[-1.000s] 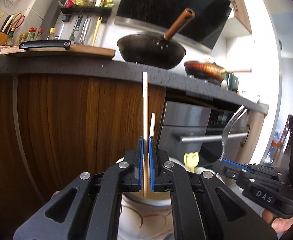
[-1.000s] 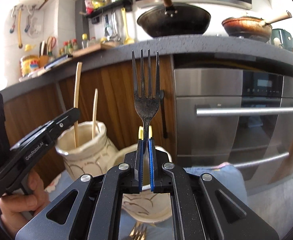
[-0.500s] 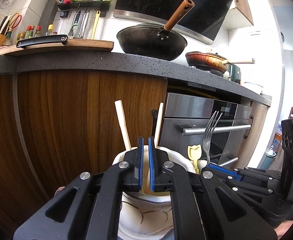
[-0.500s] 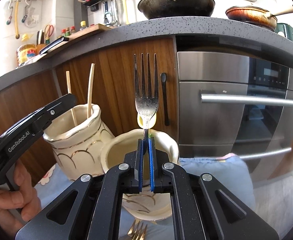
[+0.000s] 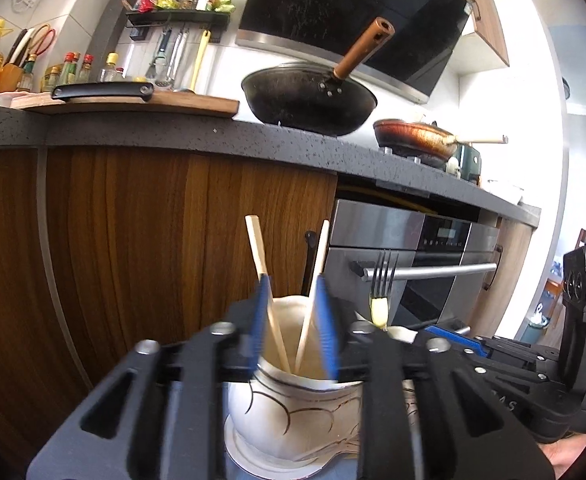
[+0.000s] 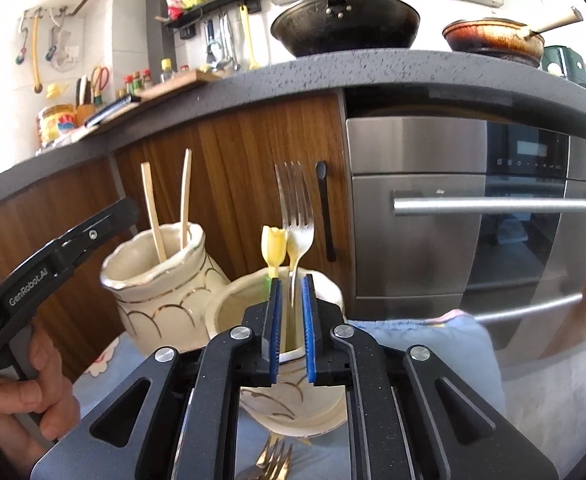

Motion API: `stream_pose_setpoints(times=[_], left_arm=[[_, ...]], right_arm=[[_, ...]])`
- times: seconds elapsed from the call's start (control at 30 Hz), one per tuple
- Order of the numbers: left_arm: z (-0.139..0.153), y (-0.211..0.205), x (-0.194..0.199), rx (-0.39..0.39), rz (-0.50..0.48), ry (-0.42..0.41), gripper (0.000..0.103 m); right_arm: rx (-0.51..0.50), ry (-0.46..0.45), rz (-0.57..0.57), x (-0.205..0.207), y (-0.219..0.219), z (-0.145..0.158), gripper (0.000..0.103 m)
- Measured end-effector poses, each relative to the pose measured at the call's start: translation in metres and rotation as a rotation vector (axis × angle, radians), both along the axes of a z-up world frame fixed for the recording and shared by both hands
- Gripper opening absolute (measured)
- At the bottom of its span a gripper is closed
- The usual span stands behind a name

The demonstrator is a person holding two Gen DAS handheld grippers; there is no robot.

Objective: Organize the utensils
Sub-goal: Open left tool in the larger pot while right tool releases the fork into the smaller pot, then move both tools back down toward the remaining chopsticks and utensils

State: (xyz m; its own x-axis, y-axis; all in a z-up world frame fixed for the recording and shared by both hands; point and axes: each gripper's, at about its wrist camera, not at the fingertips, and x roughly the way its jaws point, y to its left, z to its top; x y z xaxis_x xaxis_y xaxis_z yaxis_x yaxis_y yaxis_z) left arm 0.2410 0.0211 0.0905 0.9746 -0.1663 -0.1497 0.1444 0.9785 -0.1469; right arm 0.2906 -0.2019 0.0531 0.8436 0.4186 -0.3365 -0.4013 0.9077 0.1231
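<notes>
My left gripper (image 5: 291, 328) is open just above a white gold-lined vase (image 5: 293, 408); two wooden chopsticks (image 5: 263, 276) stand loose in it between the pads. My right gripper (image 6: 291, 320) is open over a second cream vase (image 6: 233, 312). A silver fork (image 6: 295, 216) stands in that vase between the pads, tines up, beside a yellow tulip-topped utensil (image 6: 273, 246). The chopstick vase (image 6: 153, 280) sits to its left in the right wrist view. The fork (image 5: 382, 280) also shows in the left wrist view.
Gold forks (image 6: 271, 460) lie on the blue cloth (image 6: 425, 344) under my right gripper. A wooden cabinet (image 5: 133, 240) and a steel oven (image 6: 473, 216) stand close behind the vases. The counter (image 5: 173, 132) overhead holds a wok and a pan.
Both grippers have opened. The left let go of a chopstick, which now leans in the vase. The right lowered the fork into the second vase and let it go.
</notes>
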Motion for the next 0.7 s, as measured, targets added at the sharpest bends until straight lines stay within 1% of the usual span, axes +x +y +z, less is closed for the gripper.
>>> stream_pose_setpoints(times=[0.13, 0.2, 0.27, 0.5, 0.57, 0.7], left_arm=[[0.005, 0.009, -0.009, -0.023, 0.011, -0.018, 0.037], [0.006, 0.012, -0.013, -0.033, 0.014, -0.019, 0.041], [0.005, 0.015, -0.016, -0.041, 0.017, -0.013, 0.042], [-0.007, 0.023, -0.032, -0.019, 0.030, 0.015, 0.045], [-0.012, 0.026, -0.039, -0.013, 0.035, 0.032, 0.046], [-0.026, 0.028, -0.044, 0.019, 0.033, 0.110, 0.047]], right_arm=[[0.021, -0.023, -0.017, -0.009, -0.010, 0.004, 0.012], [0.025, -0.025, -0.023, -0.012, -0.014, 0.004, 0.014], [0.031, -0.022, -0.030, -0.015, -0.017, 0.003, 0.018], [0.018, -0.024, -0.046, -0.025, -0.021, 0.000, 0.023], [0.025, -0.023, -0.049, -0.029, -0.022, -0.001, 0.029], [0.016, -0.028, -0.054, -0.038, -0.022, -0.004, 0.031]])
